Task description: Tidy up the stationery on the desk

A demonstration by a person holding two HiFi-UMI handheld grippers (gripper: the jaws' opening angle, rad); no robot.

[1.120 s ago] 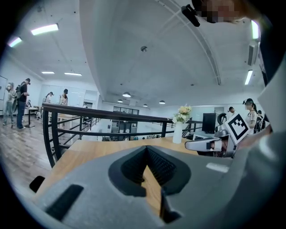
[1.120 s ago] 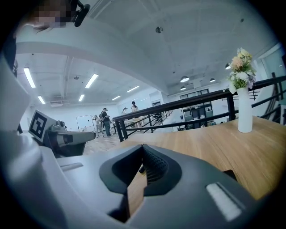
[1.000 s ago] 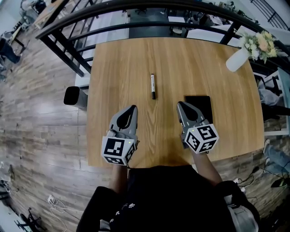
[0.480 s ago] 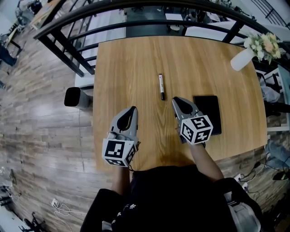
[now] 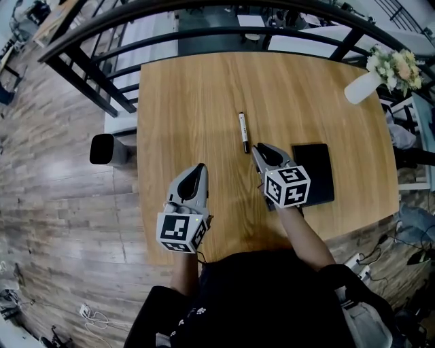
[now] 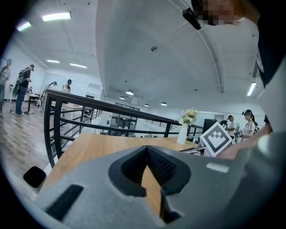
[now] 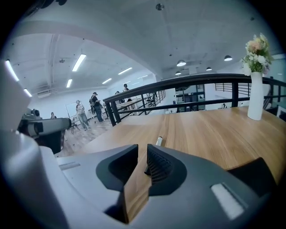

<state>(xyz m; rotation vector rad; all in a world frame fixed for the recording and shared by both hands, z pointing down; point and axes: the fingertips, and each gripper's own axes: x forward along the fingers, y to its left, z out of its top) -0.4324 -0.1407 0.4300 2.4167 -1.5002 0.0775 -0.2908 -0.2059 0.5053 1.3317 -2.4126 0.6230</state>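
A white marker pen with a black cap (image 5: pixel 243 132) lies lengthwise in the middle of the wooden desk (image 5: pixel 190 102). A black notebook (image 5: pixel 314 173) lies flat to its right. My right gripper (image 5: pixel 257 148) hovers just short of the pen's near black end, beside the notebook's left edge. Its jaws have just been opening and stand a little apart with nothing between them (image 7: pixel 142 147); the pen (image 7: pixel 158 141) shows just beyond the tips. My left gripper (image 5: pixel 199 167) is shut and empty over bare wood near the front left, its tips touching (image 6: pixel 146 147).
A white vase with flowers (image 5: pixel 359 87) stands at the desk's far right corner. A black railing (image 5: pixel 204 13) runs behind the desk. A black stool (image 5: pixel 102 148) sits on the floor off the left edge. People stand far off in the room.
My right gripper has moved forward and left from beside the notebook to the pen's near end, and its jaws have parted. The left gripper has shifted slightly and stays shut.
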